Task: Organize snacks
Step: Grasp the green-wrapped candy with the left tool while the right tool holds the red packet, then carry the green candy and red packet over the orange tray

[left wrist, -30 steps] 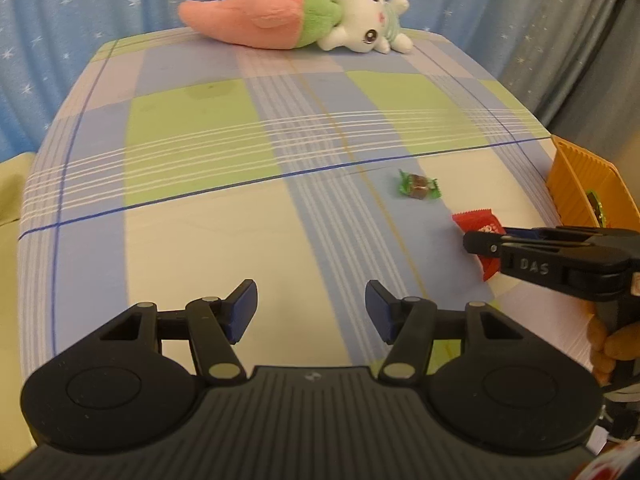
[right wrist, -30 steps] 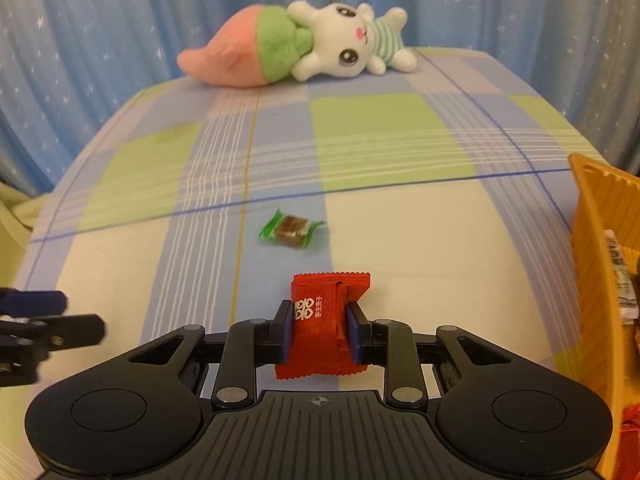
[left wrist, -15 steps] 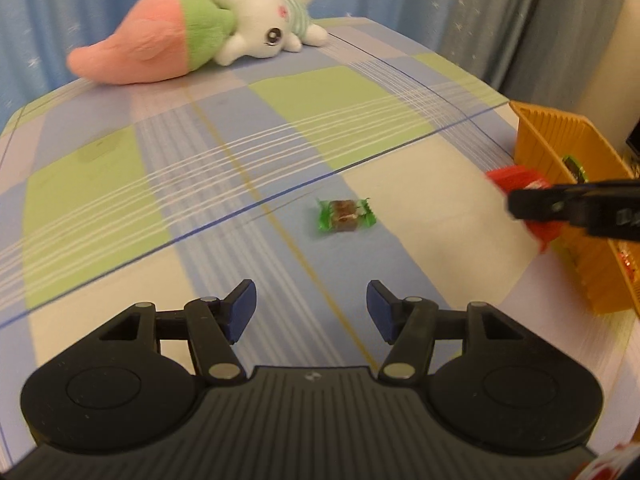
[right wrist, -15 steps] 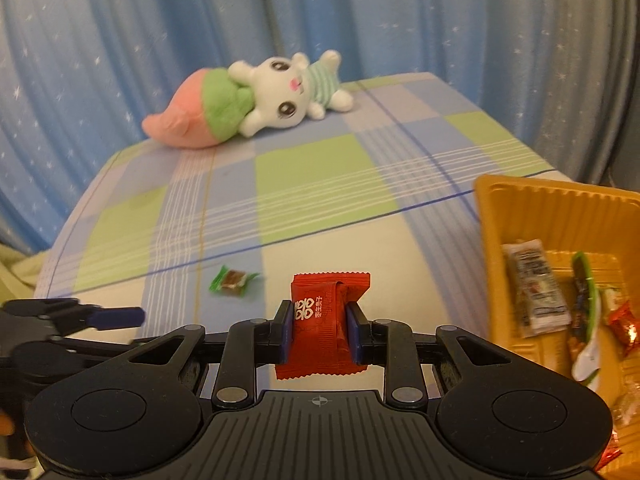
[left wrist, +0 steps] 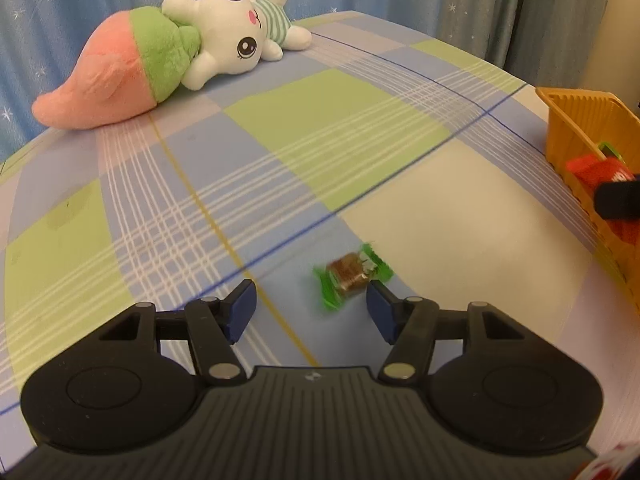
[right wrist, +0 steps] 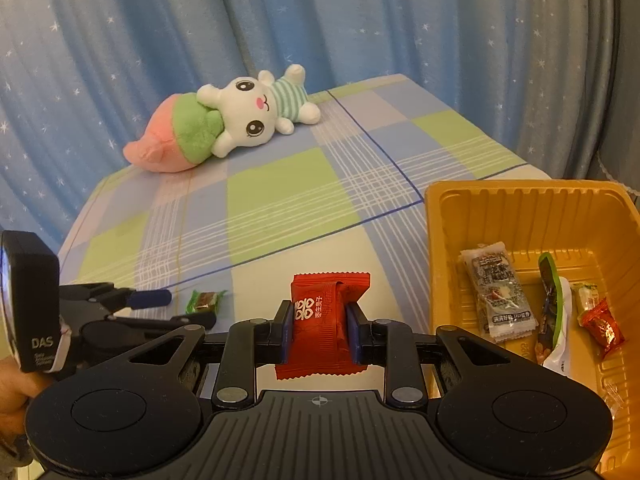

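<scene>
Two grippers: both in view, each hand-held above a table covered with a checked cloth [left wrist: 320, 128].
Left gripper [left wrist: 311, 312]: fingers spread wide, nothing clamped; tips low over the cloth near the table's front edge.
Green candy [left wrist: 352, 277]: lies on the cloth at the left gripper's fingertips, close to the right-hand pad [left wrist: 378, 312]; contact cannot be told, as the candy is blurred.
Right gripper [right wrist: 320, 330]: fingers narrow, pressed on both sides of a red snack packet [right wrist: 324, 320], which stands upright between them.
Red snack packet, position: held clear of the cloth, just beside the left wall of the orange tray.
Orange tray [right wrist: 436, 220]: sits at the table's right edge; several wrapped snacks [right wrist: 498, 296] lie on its floor.
Plush toy [right wrist: 224, 126]: lies on its side near the table's far edge, well apart from both grippers.
Background: blue star-print curtain [right wrist: 360, 20] behind the table.
</scene>
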